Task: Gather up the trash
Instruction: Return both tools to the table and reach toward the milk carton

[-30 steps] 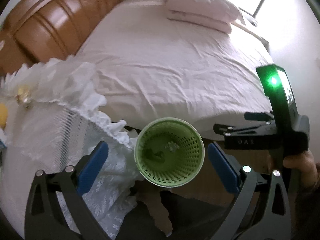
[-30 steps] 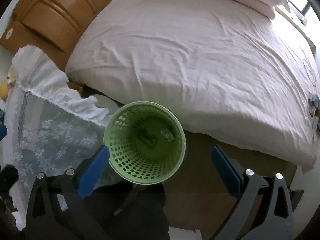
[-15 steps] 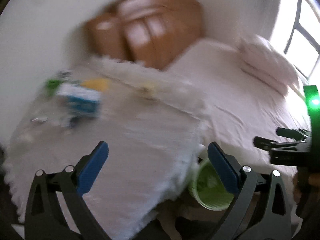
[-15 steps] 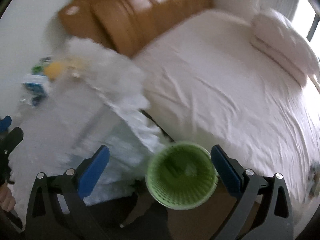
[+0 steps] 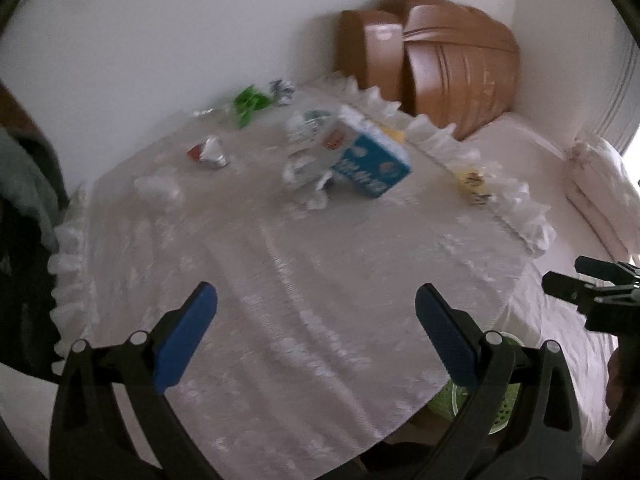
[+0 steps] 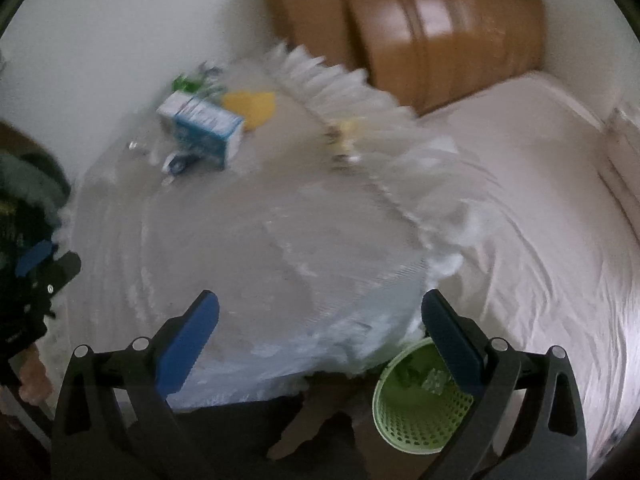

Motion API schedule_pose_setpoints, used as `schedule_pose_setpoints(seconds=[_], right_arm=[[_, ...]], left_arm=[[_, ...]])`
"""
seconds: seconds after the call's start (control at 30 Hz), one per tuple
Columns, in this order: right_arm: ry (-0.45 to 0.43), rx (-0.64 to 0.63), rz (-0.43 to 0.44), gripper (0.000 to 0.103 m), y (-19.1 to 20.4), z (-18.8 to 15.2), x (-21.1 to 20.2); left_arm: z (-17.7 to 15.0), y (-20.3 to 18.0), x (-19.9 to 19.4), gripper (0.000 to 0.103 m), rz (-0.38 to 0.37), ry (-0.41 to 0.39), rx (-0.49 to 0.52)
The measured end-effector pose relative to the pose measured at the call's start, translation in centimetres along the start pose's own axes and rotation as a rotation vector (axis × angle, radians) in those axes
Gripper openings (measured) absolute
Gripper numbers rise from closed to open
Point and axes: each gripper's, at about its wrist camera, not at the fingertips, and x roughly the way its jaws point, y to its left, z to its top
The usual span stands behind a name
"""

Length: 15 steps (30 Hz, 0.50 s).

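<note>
Trash lies at the far side of a table under a white lace cloth [image 5: 312, 280]: a blue-and-white carton [image 5: 370, 156], crumpled clear plastic [image 5: 306, 180], a red-and-silver wrapper [image 5: 208, 152], a green wrapper [image 5: 250, 102] and a small yellow packet [image 5: 474, 184]. My left gripper [image 5: 316, 320] hangs open over the near part of the cloth, holding nothing. My right gripper [image 6: 320, 324] is open too, above the table's near edge. The green mesh bin [image 6: 420, 400] stands on the floor by the table's right corner, with bits of trash inside. The carton [image 6: 204, 128] shows blurred in the right wrist view.
A bed [image 6: 540, 220] with white sheets and a wooden headboard [image 6: 420, 20] lies right of the table. A yellow object [image 6: 250, 106] sits behind the carton. A white wall [image 5: 160, 20] backs the table. Dark clothing [image 5: 24, 184] hangs at the left.
Both grippers have swung left and up, away from the green bin and the bed, and now face the table with its trash. Both stayed open.
</note>
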Motion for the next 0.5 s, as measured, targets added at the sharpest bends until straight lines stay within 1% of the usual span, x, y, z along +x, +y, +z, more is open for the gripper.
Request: schedule_pose_setpoints(seconds=[0.1,0.23,0.27,0.37,0.43,0.47,0.5], right_arm=[[0.007,-0.083,0.021,0.100,2.1,0.9,1.4],[-0.017,-0.270,0.025,0.100,5.2,3.6,3.2],[-0.021,-0.298,0.022,0.100,5.5,4.1,3.4],[-0.061,-0.484,0.012,0.100,8.5,7.0,4.2],[-0.073,-0.570,0.008,0.100,9.8,8.5,4.9],[-0.079,-0.656,-0.005,0.100,11.2,9.6,5.4],[-0.083,-0.703,-0.013,0.100,11.9,10.2,5.9]], left_arm=[[-0.1,1.0,0.7,0.095,0.009,0.013,-0.022],[0.2,1.5,1.5,0.095,0.006,0.027,-0.024],[0.3,1.7,1.7,0.095,0.003,0.030,-0.020],[0.5,2.2,2.2,0.095,0.004,0.038,-0.012],[0.7,2.7,2.6,0.095,0.004,0.043,-0.014],[0.8,2.8,2.7,0.095,0.005,0.045,-0.016],[0.8,3.0,2.9,0.095,0.005,0.046,-0.018]])
